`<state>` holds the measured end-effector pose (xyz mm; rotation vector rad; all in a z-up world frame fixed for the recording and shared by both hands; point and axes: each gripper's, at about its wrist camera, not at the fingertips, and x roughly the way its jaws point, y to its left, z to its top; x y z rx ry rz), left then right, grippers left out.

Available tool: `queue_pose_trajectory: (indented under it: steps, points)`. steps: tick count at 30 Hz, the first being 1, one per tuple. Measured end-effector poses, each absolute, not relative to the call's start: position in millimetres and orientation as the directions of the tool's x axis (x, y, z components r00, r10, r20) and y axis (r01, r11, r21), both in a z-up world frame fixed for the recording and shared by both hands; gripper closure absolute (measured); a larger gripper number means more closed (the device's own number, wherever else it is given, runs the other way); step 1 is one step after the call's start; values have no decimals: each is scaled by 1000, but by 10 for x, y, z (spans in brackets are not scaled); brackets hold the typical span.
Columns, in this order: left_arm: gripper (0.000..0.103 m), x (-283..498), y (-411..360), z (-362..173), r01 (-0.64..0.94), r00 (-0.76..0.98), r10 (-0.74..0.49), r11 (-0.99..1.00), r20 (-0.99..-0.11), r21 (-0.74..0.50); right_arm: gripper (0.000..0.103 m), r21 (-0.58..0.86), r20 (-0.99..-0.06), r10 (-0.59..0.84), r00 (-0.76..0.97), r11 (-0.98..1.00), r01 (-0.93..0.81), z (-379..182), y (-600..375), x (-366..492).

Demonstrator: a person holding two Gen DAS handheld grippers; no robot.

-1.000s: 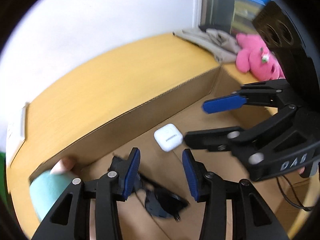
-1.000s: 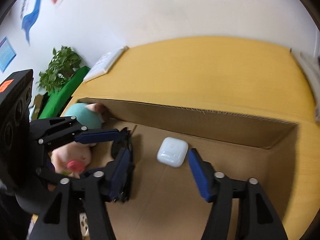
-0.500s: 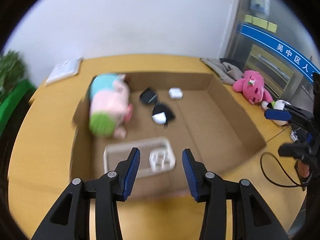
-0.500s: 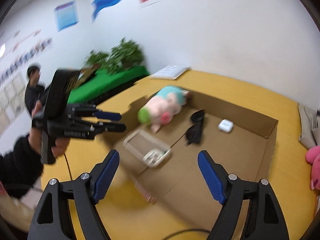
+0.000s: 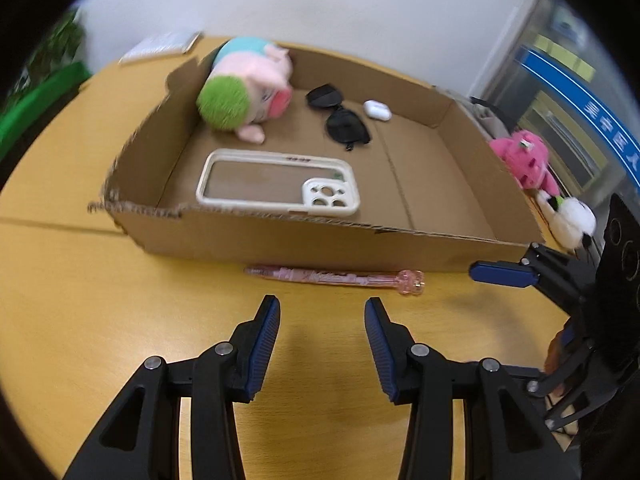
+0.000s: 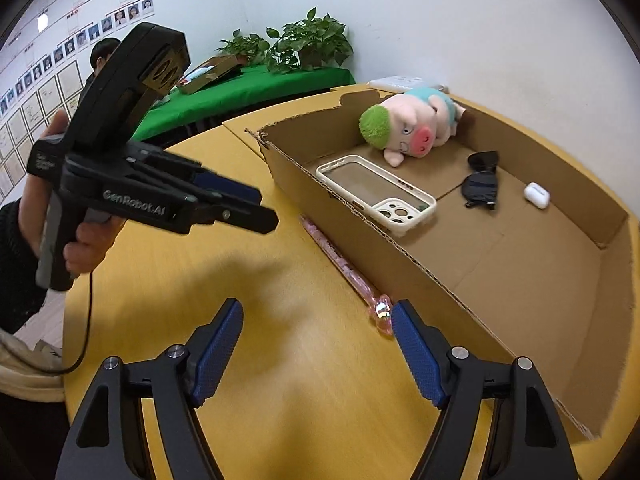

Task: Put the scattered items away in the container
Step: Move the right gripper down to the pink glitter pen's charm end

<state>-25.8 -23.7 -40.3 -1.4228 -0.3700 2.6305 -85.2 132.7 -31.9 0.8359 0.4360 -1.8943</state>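
Here the yellow wooden table [image 5: 100, 300] stands against a white wall, and a green-covered side table [image 6: 256, 84] with potted plants [image 6: 308, 40] sits beyond it. Taking the shallow cardboard box [image 5: 320, 236] as the landmark: inside it lie a plush pig [image 5: 244, 88] at the far corner, a phone case [image 5: 276, 188] by the near wall, sunglasses [image 5: 340, 116] and a white earbud case [image 5: 376, 110] further back. The pink pen [image 5: 336, 278] lies on the table just outside the box's near wall, its long axis parallel to that wall and its ornamented end pointing toward the right gripper [image 6: 316, 356]. That gripper's jaws are closing with nothing between them. The left gripper [image 5: 322, 344] hovers in front of the box, its jaws partly apart and empty. Past the box's right end lies a pink plush toy [image 5: 524, 160].
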Motion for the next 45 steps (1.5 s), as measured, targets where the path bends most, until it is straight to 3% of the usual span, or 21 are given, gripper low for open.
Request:
queue_pose_trajectory:
  steps: [7, 20, 30, 37, 42, 45]
  points:
    - [60, -310, -299, -626, 91, -509, 210, -951, -835, -295, 28, 76, -723, -643, -254, -438, 896, -507, 1038, -991]
    - [60, -297, -362, -767, 120, -486, 213, -944, -847, -307, 26, 145, -775, -607, -176, -442, 885, -823, 1057, -813]
    - [60, -266, -363, -750, 128, -493, 202, -945, -846, -300, 22, -24, -721, -611, -328, -450, 893, -710, 1086, -917]
    - [60, -242, -381, -795, 130, -487, 210, -942, -848, -308, 12, 60, -736, -620, -271, -459, 887, -789, 1051, -937]
    - [60, -231, -428, -816, 144, -489, 216, -935, -845, -322, 14, 93, -767, -602, -221, -446, 890, -884, 1091, -733]
    - [60, -239, -450, -821, 156, -489, 220, -930, -844, -333, 15, 102, -704, -661, -260, -456, 884, -714, 1195, -679]
